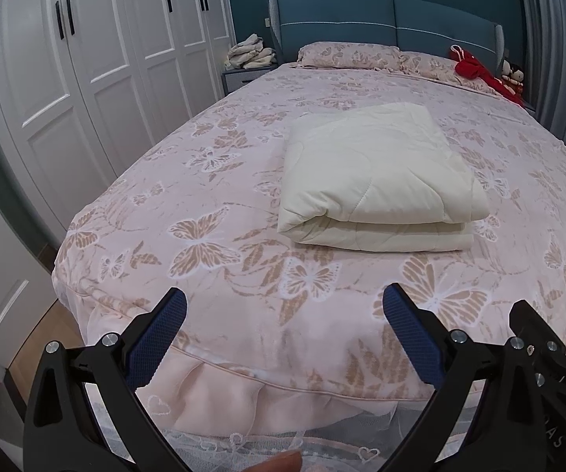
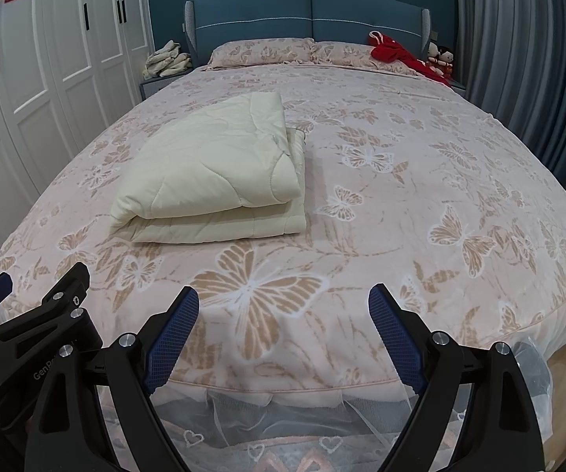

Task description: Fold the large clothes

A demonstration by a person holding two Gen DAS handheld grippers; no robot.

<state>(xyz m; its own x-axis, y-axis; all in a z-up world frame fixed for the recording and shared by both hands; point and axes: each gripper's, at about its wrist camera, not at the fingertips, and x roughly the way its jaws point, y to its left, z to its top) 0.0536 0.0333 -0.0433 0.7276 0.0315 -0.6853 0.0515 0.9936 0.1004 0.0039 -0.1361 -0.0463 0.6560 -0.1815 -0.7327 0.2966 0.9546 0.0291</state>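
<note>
On butterfly-print bed [image 1: 243, 181]: folded cream quilt [image 1: 377, 181] (white wardrobe [image 1: 98, 59] beside).

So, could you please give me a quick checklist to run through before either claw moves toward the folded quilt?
1. Left claw open and empty: ok.
2. Right claw open and empty: ok.
3. Cream quilt folded and lying flat on the bed: ok.
4. Quilt edges aligned: not ok, a lower layer sticks out at the far right corner.
5. Bedspread between the claws and the quilt free of objects: ok.
6. Red garment by the pillows away from the quilt: ok.
</note>
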